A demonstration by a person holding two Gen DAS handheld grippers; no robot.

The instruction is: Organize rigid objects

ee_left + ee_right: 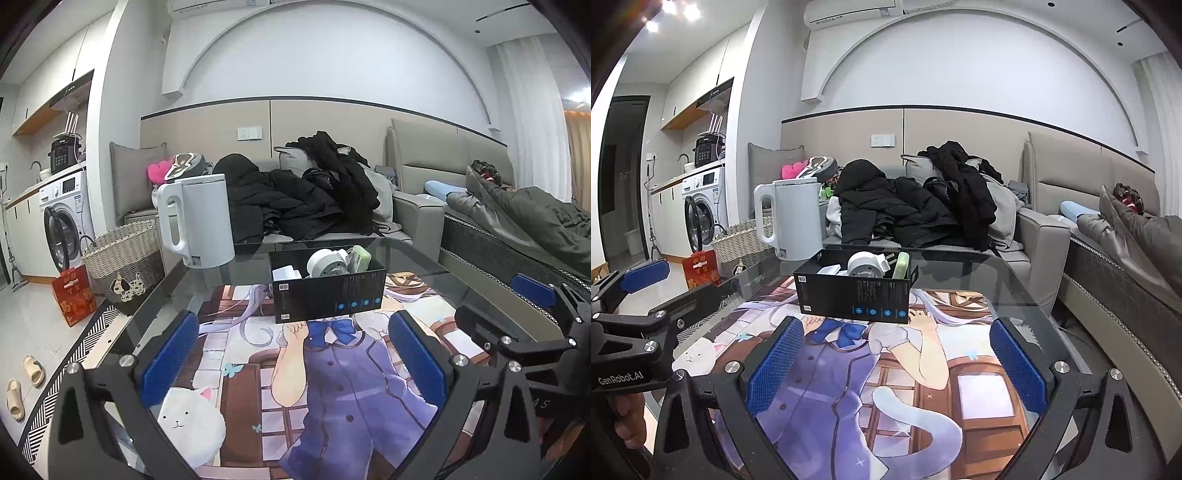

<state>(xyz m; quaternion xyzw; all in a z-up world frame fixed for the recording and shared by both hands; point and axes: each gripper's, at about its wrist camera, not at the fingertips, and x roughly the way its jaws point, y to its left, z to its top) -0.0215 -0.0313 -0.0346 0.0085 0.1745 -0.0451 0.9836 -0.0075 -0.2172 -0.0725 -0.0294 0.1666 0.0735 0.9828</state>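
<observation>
The small things are kept together in the black box (pixel 327 295), at twelve o'clock from both claws. The left gripper (pixel 295 358) and right gripper (pixel 895 363) are held wide and empty above the table (pixel 436 266), probably because nothing is left to pick up.

Ahead of you on the worktop (pixel 424 258) the open box (pixel 327 295) sits on the printed mat (pixel 332 387), holding a plug adapter (pixel 325 264), with the kettle (pixel 195 219) behind-left and the sofa (pixel 417 210) beyond.
</observation>
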